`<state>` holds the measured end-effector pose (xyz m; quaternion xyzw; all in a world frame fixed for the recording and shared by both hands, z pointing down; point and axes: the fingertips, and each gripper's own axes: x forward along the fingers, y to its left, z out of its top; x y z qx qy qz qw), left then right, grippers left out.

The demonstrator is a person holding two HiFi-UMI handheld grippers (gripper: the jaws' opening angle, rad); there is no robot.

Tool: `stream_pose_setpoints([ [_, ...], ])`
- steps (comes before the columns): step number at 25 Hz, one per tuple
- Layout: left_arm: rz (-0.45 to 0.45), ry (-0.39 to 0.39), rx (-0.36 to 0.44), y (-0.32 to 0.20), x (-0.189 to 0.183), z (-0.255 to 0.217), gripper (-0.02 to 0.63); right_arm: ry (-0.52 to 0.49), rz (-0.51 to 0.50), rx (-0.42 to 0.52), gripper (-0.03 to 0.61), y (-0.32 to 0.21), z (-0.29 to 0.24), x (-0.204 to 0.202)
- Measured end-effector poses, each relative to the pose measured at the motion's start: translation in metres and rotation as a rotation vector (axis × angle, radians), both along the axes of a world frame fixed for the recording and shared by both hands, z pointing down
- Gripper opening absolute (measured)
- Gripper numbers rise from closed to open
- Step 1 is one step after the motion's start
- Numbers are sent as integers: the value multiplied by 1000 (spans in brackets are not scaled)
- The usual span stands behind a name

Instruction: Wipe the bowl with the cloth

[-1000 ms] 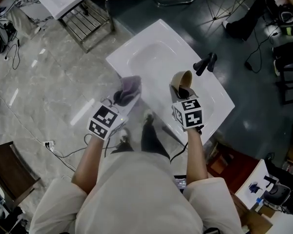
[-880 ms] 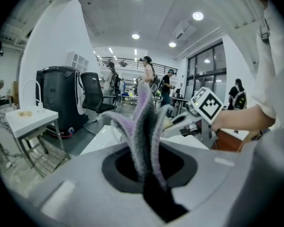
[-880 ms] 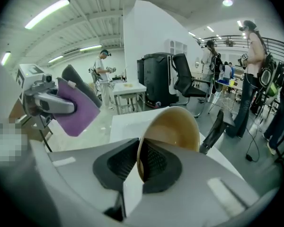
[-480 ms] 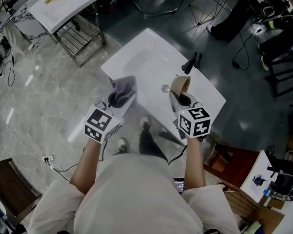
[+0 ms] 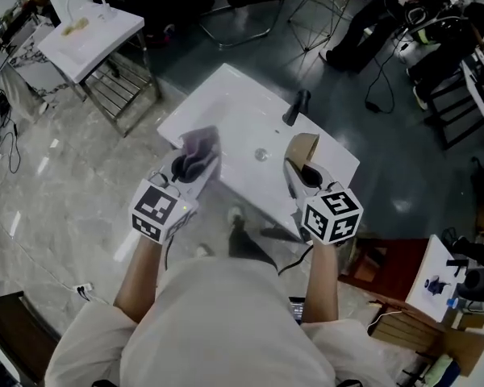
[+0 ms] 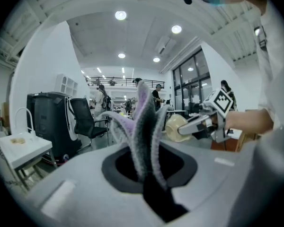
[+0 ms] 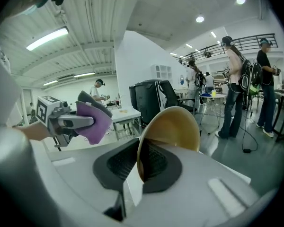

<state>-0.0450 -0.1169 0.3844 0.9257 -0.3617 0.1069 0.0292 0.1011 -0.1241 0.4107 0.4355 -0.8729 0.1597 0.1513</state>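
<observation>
One bowl (image 5: 301,147), one cloth (image 5: 200,142) and two grippers are counted, along with two white sinks: a large one (image 5: 226,107) at the centre of the head view, fitted with a single black faucet (image 5: 297,107) and a single drain (image 5: 260,155), and a smaller one (image 5: 97,35) on a metal rack at the upper left of the frame. The jaws of the left gripper (image 5: 192,164) are clamped on the purple-grey cloth, whose folds are seen standing up from between them in the left gripper view. The jaws of the right gripper (image 5: 300,170) are drawn almost together on the wall of the tan bowl, one jaw to each side of the rim, so that the bowl is held on edge and raised off the sink. Bowl and cloth are kept apart, level with each other, with an open gap between them in which the drain shows. Both grippers are held just above the near edge of the large sink, the cloth over its left corner and the bowl below the faucet, near the right edge. Bare sink is left free beyond the jaws towards the top of the frame. Open marble floor is seen at the left, while the upper right is crowded with chair legs, stands and cables, and a red-brown cabinet (image 5: 379,264) stands at the lower right.
</observation>
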Motion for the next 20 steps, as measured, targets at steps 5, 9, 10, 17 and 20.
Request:
stream_pose_setpoints([
  [5,20,0,7,-3,9,-9,66,-22,13,19,15,4,-12,11],
  [9,55,-11,-7,-7,14,-11,66,-34,7,16,15,1,-13,8],
  [10,64,-11,-5,-8,17,-13,66,-35,2,16,15,0,-13,7],
  [17,217,-33,94,-5,49,-35,66,-36,-70,11,15,-5,-13,-5],
  [20,303,-36,139,-1,68,-45,66,-41,-99,-4,15,-8,-11,-13],
])
